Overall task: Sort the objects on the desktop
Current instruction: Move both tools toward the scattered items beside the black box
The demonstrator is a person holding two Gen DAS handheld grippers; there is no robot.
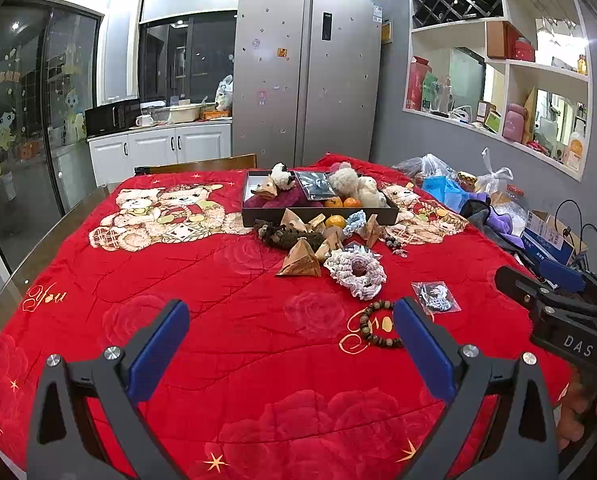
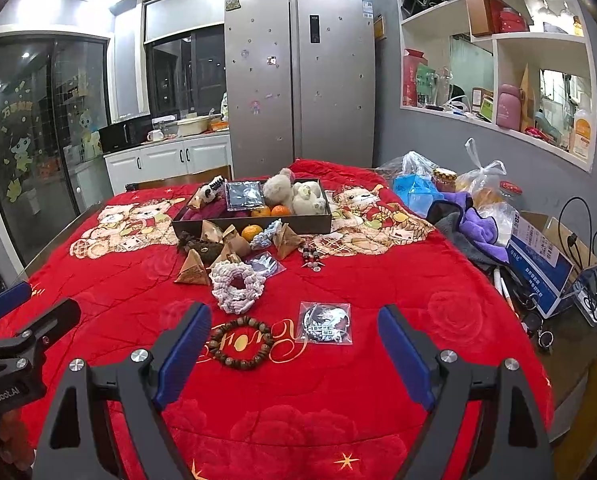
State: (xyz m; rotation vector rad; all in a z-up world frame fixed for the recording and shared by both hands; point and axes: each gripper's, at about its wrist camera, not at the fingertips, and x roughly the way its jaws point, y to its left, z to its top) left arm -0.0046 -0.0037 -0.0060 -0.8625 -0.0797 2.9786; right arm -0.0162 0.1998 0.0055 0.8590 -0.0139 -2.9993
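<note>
A dark box [image 1: 382, 216] [image 2: 318, 222] at the far middle of the red cloth holds plush toys [image 2: 294, 196], oranges and a packet. In front of it lie paper pyramids [image 1: 298, 262] [image 2: 192, 270], a loose orange [image 2: 251, 233], a white crocheted ring [image 1: 356, 272] [image 2: 237, 282], a wooden bead bracelet [image 1: 372, 326] [image 2: 240, 342] and a plastic-bagged badge [image 1: 436, 297] [image 2: 325, 323]. My left gripper [image 1: 290, 344] is open and empty above the near cloth, left of the bracelet. My right gripper [image 2: 294, 344] is open and empty, with bracelet and badge just ahead between its fingers.
The table's right side holds plastic bags [image 2: 480, 178], jars, a purple cloth [image 2: 478, 228], a blue-and-white carton [image 2: 538, 260] and cables. A fridge [image 2: 298, 80] and wall shelves stand behind. The right gripper shows at the right edge of the left wrist view [image 1: 554, 300].
</note>
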